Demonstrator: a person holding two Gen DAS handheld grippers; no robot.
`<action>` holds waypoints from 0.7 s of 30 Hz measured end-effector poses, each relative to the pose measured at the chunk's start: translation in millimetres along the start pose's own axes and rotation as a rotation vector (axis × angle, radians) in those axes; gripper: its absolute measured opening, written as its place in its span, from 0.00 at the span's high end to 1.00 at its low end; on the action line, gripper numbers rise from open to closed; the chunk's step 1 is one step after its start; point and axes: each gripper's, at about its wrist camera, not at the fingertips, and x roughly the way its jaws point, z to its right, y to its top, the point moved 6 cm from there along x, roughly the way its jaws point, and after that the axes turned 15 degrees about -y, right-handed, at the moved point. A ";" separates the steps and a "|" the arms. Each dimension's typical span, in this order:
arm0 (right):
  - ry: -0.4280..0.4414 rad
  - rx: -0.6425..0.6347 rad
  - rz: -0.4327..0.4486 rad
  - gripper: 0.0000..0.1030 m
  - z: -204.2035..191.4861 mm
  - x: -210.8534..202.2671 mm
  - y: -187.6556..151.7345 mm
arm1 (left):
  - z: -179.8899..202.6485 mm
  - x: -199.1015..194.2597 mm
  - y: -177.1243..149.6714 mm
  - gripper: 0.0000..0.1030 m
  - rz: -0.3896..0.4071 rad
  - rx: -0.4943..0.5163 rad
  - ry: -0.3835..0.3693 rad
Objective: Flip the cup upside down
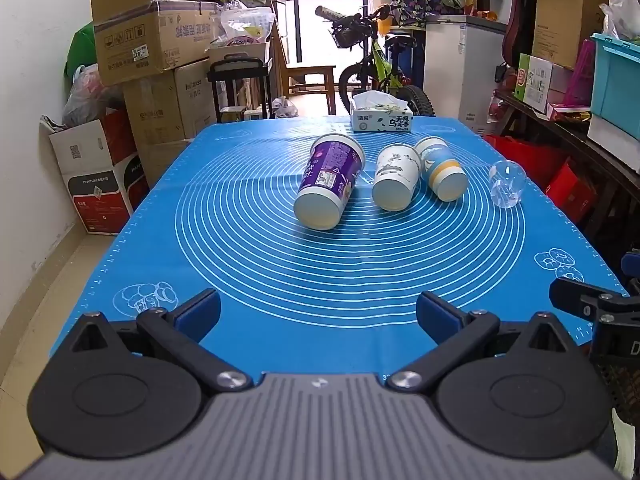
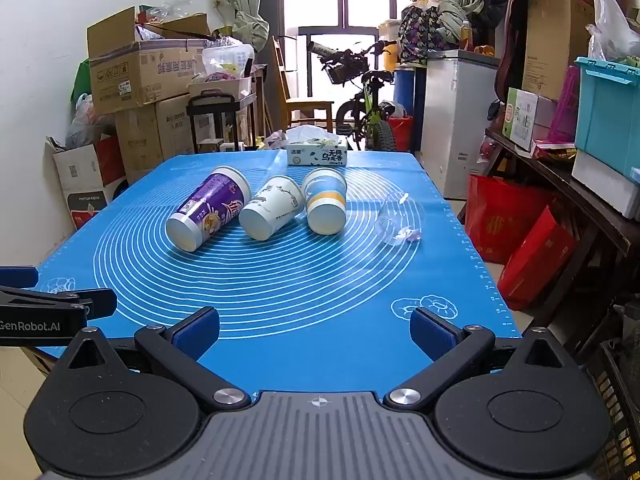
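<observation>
Several cups lie on their sides on the blue mat (image 1: 280, 280), bases toward me: a purple cup (image 1: 330, 182) (image 2: 210, 210), a white patterned cup (image 1: 396, 178) (image 2: 272, 208), a blue-and-yellow banded cup (image 1: 442, 168) (image 2: 326, 200), and a clear plastic cup (image 1: 507, 185) (image 2: 400, 220) at the right. My left gripper (image 1: 318, 316) is open and empty at the mat's near edge. My right gripper (image 2: 314, 330) is open and empty, also at the near edge. The cups are well ahead of both.
A tissue box (image 1: 382, 118) (image 2: 318, 154) stands at the mat's far edge. Cardboard boxes (image 1: 152, 44) are stacked at the left, red bags (image 2: 516, 236) and shelves at the right, and a bicycle (image 1: 380, 64) is behind the table.
</observation>
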 end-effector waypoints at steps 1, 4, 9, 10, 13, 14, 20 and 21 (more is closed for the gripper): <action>0.000 -0.001 -0.001 0.00 -0.2 0.3 0.0 | 0.0 0.0 -0.1 0.01 -0.001 -0.001 0.000; 0.000 -0.002 -0.001 0.00 -0.4 0.6 0.2 | 0.1 0.1 -0.2 0.01 -0.004 -0.004 -0.002; -0.004 -0.004 -0.003 0.00 -1.3 2.3 -0.2 | -0.3 0.2 -0.4 0.01 -0.005 -0.008 -0.006; -0.004 -0.003 -0.005 0.00 -1.5 2.3 -0.6 | -0.5 0.2 -0.6 0.01 -0.006 -0.010 -0.008; -0.004 -0.004 -0.006 0.00 -1.3 2.0 0.1 | 5.5 -0.5 -0.3 0.01 -0.005 -0.009 -0.009; -0.005 -0.004 -0.006 0.00 -1.2 1.9 0.2 | 2.7 3.0 2.1 0.01 -0.007 -0.010 -0.012; -0.005 -0.007 -0.007 0.00 -1.1 -0.8 1.8 | 2.9 4.1 0.0 0.01 -0.006 -0.008 -0.012; -0.005 -0.007 -0.007 0.00 -1.3 -1.9 2.5 | 3.0 4.2 0.1 0.01 -0.006 -0.008 -0.012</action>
